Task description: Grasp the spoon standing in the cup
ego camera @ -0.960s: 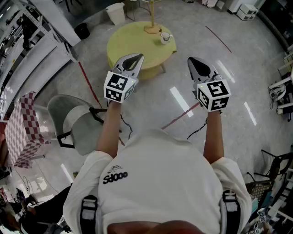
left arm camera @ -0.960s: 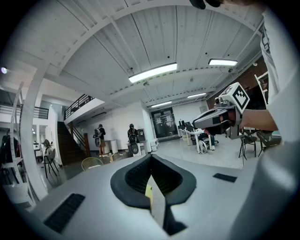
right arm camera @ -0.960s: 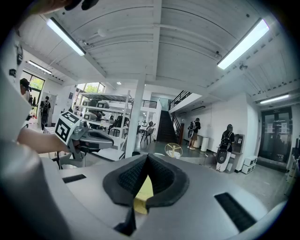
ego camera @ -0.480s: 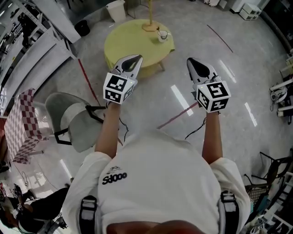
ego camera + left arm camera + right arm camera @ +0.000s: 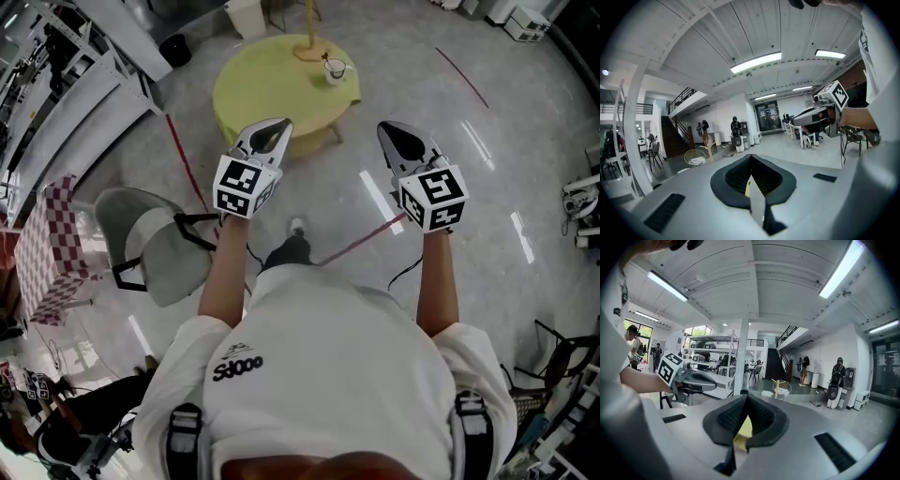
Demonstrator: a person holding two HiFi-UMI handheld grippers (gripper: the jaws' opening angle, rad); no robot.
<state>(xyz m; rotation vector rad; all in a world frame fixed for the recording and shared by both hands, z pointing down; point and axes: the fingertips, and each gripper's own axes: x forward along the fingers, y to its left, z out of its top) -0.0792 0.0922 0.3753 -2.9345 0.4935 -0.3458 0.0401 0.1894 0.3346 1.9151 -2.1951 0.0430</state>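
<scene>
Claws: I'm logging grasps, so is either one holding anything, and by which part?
Nothing is held. The left claw and right claw are shut and empty; the spoon stands in the cup on the yellow table ahead.

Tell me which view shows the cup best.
Head view: the white cup stands in full sight on the round yellow table. Both gripper views show only a yellow sliver between their jaws, no cup.

1. The cup (image 5: pixel 337 72) is small and white. It stands upright near the far right edge of the round yellow table (image 5: pixel 267 94).
2. The spoon (image 5: pixel 328 63) stands in the cup, its thin handle sticking up above the rim.
</scene>
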